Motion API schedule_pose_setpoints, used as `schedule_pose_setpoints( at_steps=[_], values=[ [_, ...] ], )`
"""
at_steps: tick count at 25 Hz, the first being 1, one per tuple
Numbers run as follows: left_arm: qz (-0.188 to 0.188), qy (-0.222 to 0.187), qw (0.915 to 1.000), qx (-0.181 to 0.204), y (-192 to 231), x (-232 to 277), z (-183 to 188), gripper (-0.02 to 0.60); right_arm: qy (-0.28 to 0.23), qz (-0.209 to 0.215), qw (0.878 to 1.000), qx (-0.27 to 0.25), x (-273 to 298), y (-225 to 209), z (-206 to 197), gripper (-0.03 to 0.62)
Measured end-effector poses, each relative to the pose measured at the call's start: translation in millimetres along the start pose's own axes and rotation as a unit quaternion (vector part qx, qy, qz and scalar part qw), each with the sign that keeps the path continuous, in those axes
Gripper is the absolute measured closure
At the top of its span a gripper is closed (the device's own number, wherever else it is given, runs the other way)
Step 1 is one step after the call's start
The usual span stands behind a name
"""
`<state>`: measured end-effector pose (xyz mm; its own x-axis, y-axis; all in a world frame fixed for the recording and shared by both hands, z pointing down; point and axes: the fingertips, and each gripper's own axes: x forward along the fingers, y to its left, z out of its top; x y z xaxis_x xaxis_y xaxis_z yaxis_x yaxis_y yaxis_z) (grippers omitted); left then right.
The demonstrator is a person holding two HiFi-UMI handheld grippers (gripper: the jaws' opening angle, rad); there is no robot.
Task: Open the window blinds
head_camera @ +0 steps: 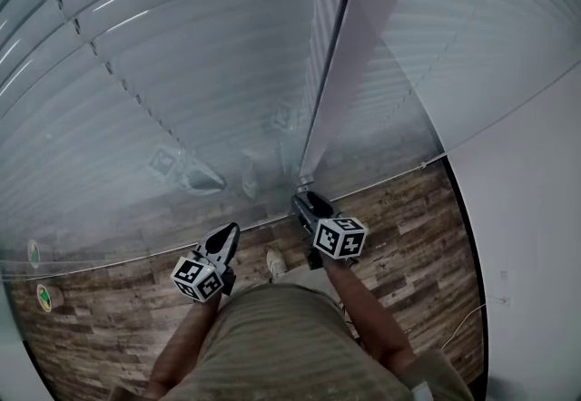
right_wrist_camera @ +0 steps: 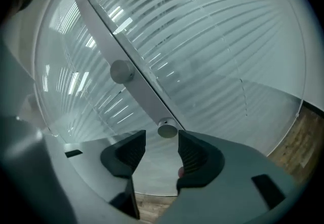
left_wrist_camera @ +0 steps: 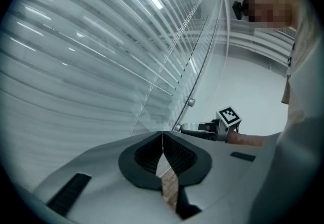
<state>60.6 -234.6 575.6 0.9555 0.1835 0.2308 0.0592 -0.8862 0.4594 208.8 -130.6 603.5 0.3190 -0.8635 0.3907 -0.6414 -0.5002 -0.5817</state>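
Spread jaws of the right gripper [right_wrist_camera: 161, 138] are seen closest, with the lower knob [right_wrist_camera: 167, 128] standing just beyond their tips and in line with the gap; no pad is pressed on it and nothing is held. That knob is mounted on the pale post [right_wrist_camera: 136, 83] by which the glazing is divided, and an upper knob [right_wrist_camera: 121, 71] is fixed higher on the same post. The blinds [right_wrist_camera: 217, 40] are hung to both sides of the post, their slats apparently turned mostly shut and sealed behind glass [head_camera: 136, 145], in which faint reflections of the grippers are caught. The left gripper [left_wrist_camera: 162, 134] is held low and to the left of the post, apart from it, its jaws pressed together on nothing. Thin and light as the slats look, they cannot be reached through the pane, so the hold is judged to belong on a knob. It looks small, round, hard and smooth, and slipping is likely unless the ribbed pads are closed squarely across its rim before it is turned. Some stiffness in the turning may be expected, so a firm pinch is advised, and the glass beside the post should not be struck
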Motion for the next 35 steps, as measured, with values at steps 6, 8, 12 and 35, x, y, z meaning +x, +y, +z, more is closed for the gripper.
schedule_pose_setpoints(
  at_steps=[6,8,12,35],
  values=[
    [0.002,0.001,1.0000,-0.004,2.4,0.3,-1.2,0.566,-0.031,-0.010,0.998,0.051,8.0,-11.9,5.7,0.464],
    [0.001,0.001,1.0000,-0.003,2.2,1.3,-1.0,0.566,-0.019,-0.046,0.999,-0.017,8.5,-12.0,5.9,0.467],
    [-0.003,0.004,1.0000,-0.002,1.6,5.0,-1.7,0.566,0.033,-0.158,0.945,-0.284,9.4,-4.6,7.0,0.468],
    [-0.007,0.020,0.9998,-0.007,10.1,8.6,-13.1,0.566,0.030,-0.152,0.945,-0.289,10.6,-4.1,4.9,0.468]
  ],
)
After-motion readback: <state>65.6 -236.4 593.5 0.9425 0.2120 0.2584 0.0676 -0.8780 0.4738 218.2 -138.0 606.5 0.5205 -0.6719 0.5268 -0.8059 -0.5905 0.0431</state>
